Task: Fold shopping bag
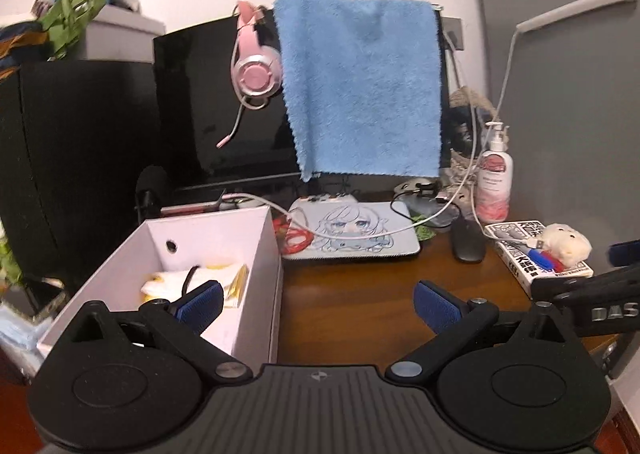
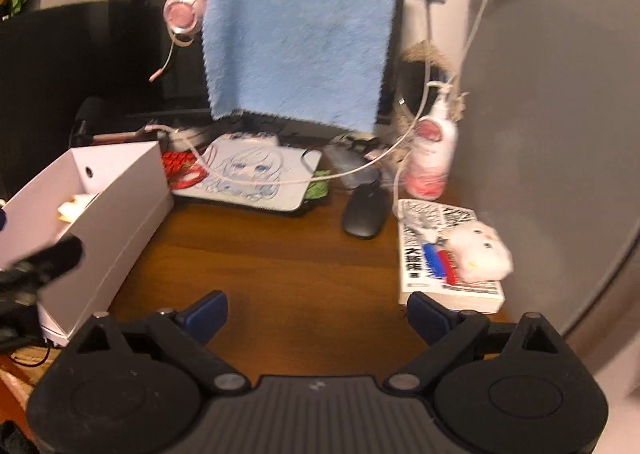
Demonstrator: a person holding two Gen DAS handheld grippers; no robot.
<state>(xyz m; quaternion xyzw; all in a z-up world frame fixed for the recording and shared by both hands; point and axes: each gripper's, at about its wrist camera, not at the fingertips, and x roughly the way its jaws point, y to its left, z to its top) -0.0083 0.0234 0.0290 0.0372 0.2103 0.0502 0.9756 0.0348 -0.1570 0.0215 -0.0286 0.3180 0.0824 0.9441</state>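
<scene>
Left wrist view: the left gripper [image 1: 318, 300] gapes wide and empty beside the white box [image 1: 256, 266], where the crumpled shopping bag [image 1: 176, 280] lies. Right of the box, the right gripper [image 2: 316, 314] is spread wide too.

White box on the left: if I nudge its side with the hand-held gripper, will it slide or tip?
The white box looks like thin cardboard, open-topped, so probably light. It holds only some crumpled white and yellow material, so it likely slides easily on the smooth wooden desk. Its walls are tall, so a high push might tip or dent it; push low.
</scene>
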